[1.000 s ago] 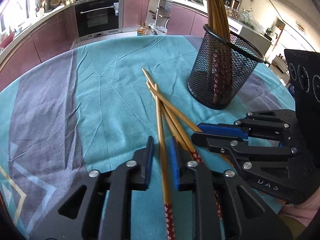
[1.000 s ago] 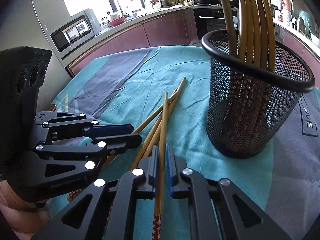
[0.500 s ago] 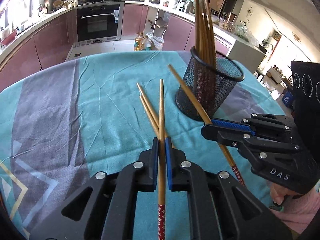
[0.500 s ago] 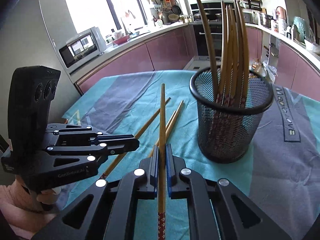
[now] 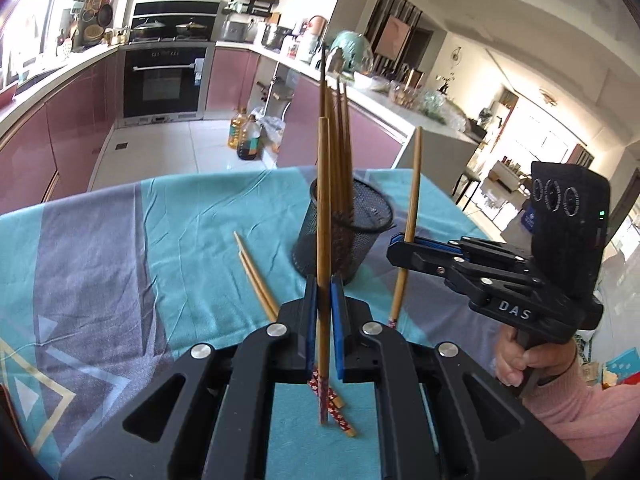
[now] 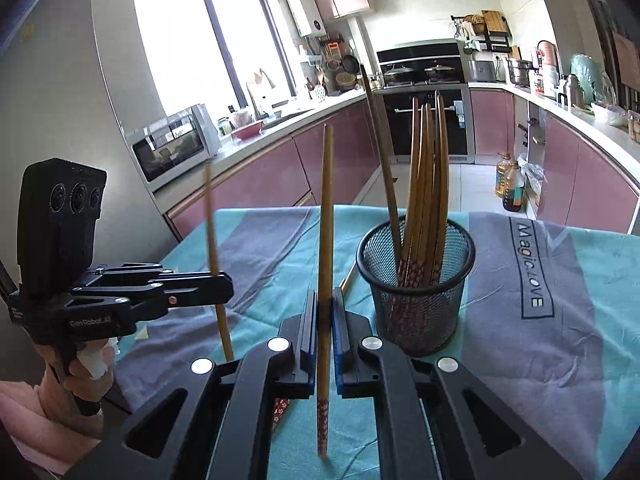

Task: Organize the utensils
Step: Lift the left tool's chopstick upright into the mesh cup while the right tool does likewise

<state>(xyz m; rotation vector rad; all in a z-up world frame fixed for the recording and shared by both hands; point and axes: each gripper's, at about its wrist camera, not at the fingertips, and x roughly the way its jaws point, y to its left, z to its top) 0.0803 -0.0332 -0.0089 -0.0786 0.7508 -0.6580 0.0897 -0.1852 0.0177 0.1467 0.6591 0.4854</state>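
I am holding one chopstick point(image 5: 323, 216) clenched in the left gripper point(image 5: 323, 280) — another chopstick point(image 6: 326, 216) in the right gripper point(image 6: 326, 300) — beside the mesh holder point(image 6: 416, 280).

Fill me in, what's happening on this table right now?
A person is sorting chopsticks into a black mesh cup on a teal tablecloth. The left gripper is shut on one chopstick, the right gripper on another, both held near upright above the table. Several chopsticks already stand in the cup; two loose chopsticks remain on the cloth.
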